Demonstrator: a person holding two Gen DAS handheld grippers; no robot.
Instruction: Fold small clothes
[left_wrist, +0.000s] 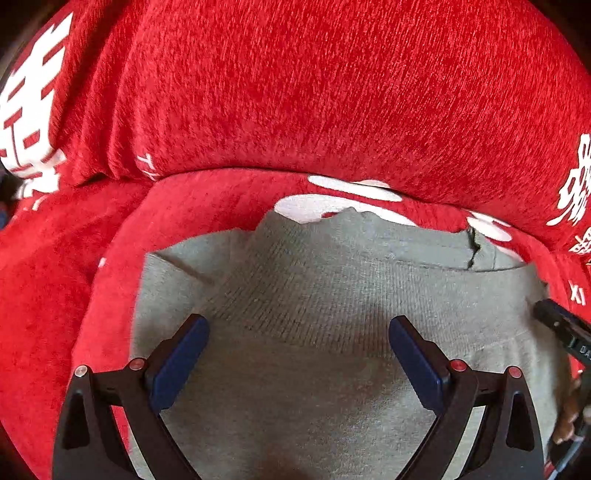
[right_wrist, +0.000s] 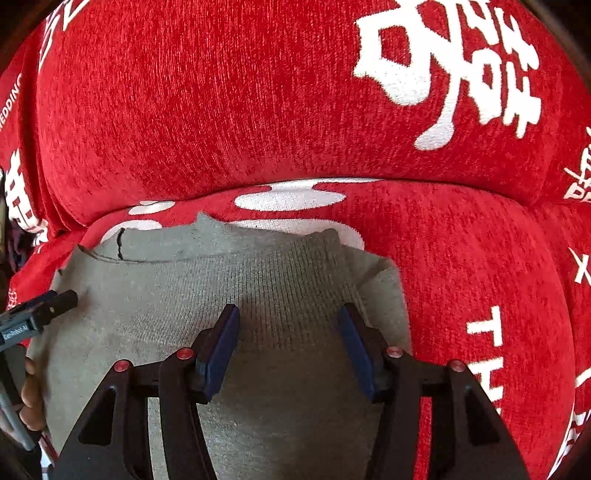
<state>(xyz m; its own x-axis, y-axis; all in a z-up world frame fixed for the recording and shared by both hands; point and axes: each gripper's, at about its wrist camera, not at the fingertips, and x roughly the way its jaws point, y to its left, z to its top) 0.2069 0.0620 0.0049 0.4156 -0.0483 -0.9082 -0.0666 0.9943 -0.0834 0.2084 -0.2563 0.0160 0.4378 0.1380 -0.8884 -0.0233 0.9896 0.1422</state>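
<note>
A small grey knitted garment (left_wrist: 314, 295) lies flat on a red sofa seat, folded over itself, with its ribbed part toward the backrest. It also shows in the right wrist view (right_wrist: 207, 280). My left gripper (left_wrist: 299, 328) is open and empty, its blue-padded fingers just above the grey cloth. My right gripper (right_wrist: 288, 317) is open and empty over the garment's right part. The right gripper's tip shows at the edge of the left wrist view (left_wrist: 561, 325); the left gripper's tip shows in the right wrist view (right_wrist: 44, 310).
The red sofa seat cushion (right_wrist: 461, 277) with white printed characters surrounds the garment. The red backrest cushion (left_wrist: 295, 85) rises directly behind it. A hand (right_wrist: 31, 391) holds the left gripper.
</note>
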